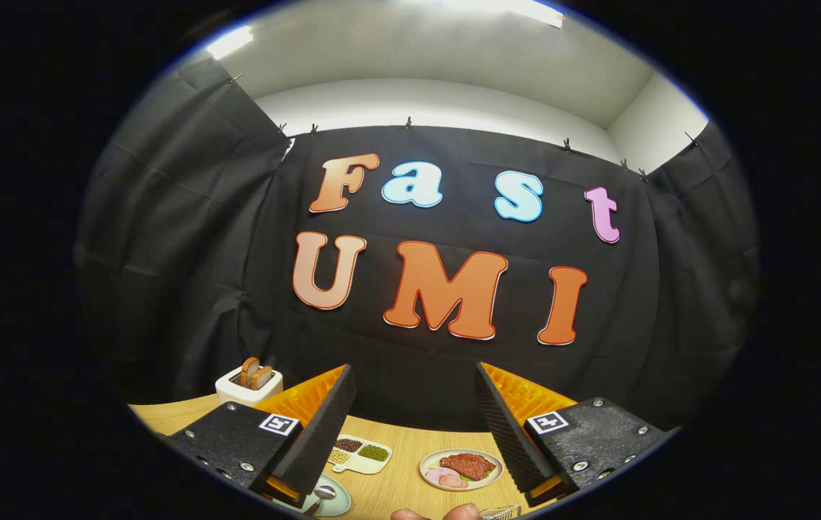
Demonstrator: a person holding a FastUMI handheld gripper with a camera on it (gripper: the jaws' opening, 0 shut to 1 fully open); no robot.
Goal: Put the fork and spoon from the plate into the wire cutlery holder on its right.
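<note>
A wooden surface (410,484) is seen low ahead. From the left: a toaster (248,384) with bread slices is set far back, beyond the left finger. A pale plate (332,498) lies just beneath that finger, and a spoon (319,495) is seen resting on it; the fork cannot be made out. Next, a divided tray (359,453) of beans, then a dish (461,469) of meat, both between the fingers and beyond them. Fingertips of a hand (435,513) are seen nearest, beside a scrap of wire, possibly the holder (500,511). The tongs (414,393) are spread wide, nothing gripped. The spoon is judged light, stiff and slippery; it is best pinched across the handle.
</note>
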